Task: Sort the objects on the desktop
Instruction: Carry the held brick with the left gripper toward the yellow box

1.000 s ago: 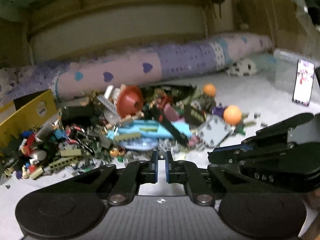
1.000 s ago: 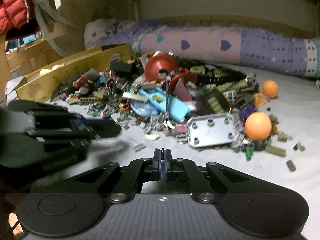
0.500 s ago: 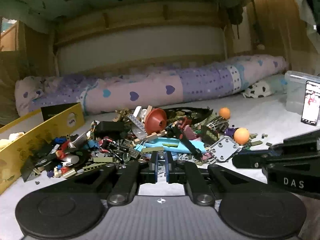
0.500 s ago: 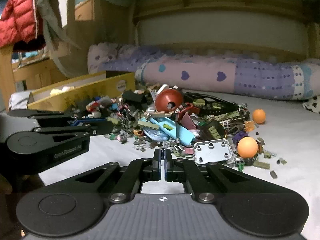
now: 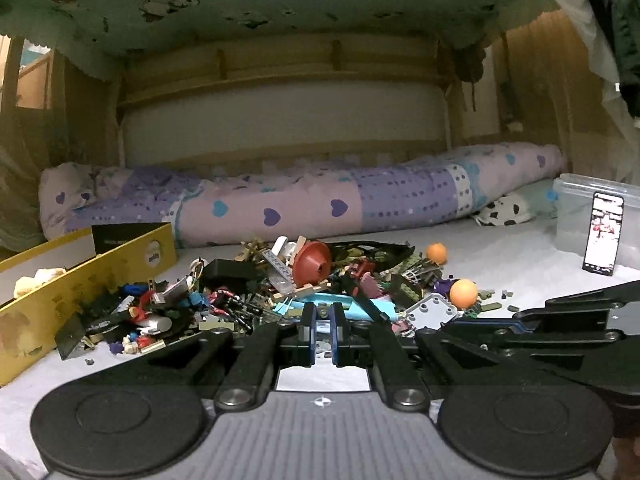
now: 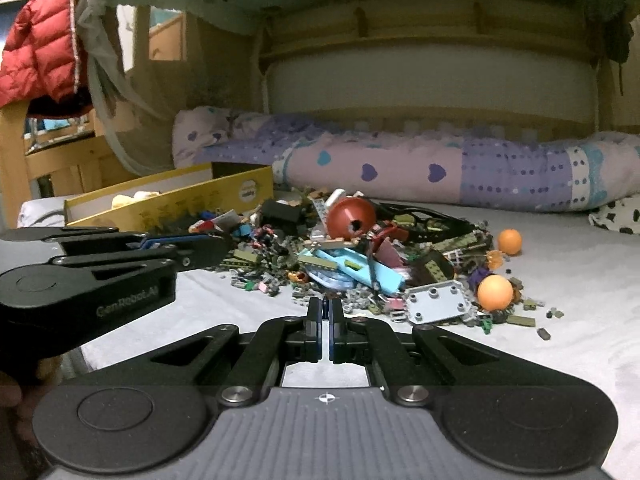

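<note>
A heap of small toy bricks and parts lies on the white bed sheet, with a dark red funnel-shaped piece, a light blue plate, a grey square plate and two orange balls. My left gripper sits low in front of the heap, jaws nearly closed with a thin gap, holding nothing. My right gripper is shut and empty, just short of the heap's near edge. Each gripper shows side-on in the other's view.
A yellow cardboard box stands at the heap's left. A rolled purple quilt with hearts lies behind. A clear plastic bin with a phone leaning on it stands at the right.
Both grippers have dropped lower and tilted up to a level view, so the heap looks farther and the bunk above shows. The jaws have stayed closed.
</note>
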The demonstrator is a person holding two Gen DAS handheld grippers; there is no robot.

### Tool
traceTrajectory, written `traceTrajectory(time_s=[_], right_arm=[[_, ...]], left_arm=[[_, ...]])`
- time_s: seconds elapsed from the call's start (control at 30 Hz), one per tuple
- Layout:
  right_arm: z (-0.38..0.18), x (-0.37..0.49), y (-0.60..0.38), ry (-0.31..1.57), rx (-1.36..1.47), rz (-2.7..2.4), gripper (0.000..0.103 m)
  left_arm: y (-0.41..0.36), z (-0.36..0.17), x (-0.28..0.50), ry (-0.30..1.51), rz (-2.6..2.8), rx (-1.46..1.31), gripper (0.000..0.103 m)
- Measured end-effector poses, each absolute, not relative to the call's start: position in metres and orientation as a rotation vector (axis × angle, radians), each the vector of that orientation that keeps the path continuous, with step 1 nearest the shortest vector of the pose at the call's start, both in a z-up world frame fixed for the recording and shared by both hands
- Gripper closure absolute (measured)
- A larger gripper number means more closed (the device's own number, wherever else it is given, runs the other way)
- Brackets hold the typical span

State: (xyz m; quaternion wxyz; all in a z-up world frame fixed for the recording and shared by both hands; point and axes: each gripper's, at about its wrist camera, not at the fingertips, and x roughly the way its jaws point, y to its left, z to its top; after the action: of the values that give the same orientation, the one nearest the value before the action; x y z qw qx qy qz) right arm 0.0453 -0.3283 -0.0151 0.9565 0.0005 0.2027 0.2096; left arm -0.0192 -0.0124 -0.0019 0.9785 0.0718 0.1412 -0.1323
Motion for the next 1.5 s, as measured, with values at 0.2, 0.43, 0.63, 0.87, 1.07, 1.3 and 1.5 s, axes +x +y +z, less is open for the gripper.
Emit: traceTrajectory(time_s=[0.2, 0.43, 0.63, 0.87, 1.07, 1.3, 1.5], right_arm=[[-0.016, 0.042, -0.322, 0.404, -0.018, 0.421, 0.098], [-0.024, 0.052, -0.325, 0.463, 0.021, 0.442, 0.098], [-0.026, 0.054, -0.325, 0.460, 0.019, 0.426, 0.098], [-0.027, 0.053, -0.323, 0.442, -0.022, 0.391, 0.098], [-0.028, 0.053, -0.322, 0.435, -0.040, 0.394, 0.098], [-0.024, 0.053, -0.311, 0.416, -0.065, 0.419, 0.098], [-0.020, 0.046, -0.298, 0.396, -0.094, 0.471, 0.098]], left_arm=[[-0.016, -0.002, -0.022, 0.277, -0.309, 0.175, 0.096], [-0.020, -0.006, -0.022, 0.285, -0.325, 0.204, 0.096], [-0.022, -0.010, -0.019, 0.294, -0.321, 0.223, 0.096], [-0.022, -0.012, -0.017, 0.288, -0.313, 0.227, 0.096], [-0.010, -0.005, -0.014, 0.252, -0.278, 0.202, 0.096], [0.009, -0.001, -0.013, 0.241, -0.196, 0.210, 0.096], [0.038, 0.004, -0.015, 0.242, -0.096, 0.171, 0.096]])
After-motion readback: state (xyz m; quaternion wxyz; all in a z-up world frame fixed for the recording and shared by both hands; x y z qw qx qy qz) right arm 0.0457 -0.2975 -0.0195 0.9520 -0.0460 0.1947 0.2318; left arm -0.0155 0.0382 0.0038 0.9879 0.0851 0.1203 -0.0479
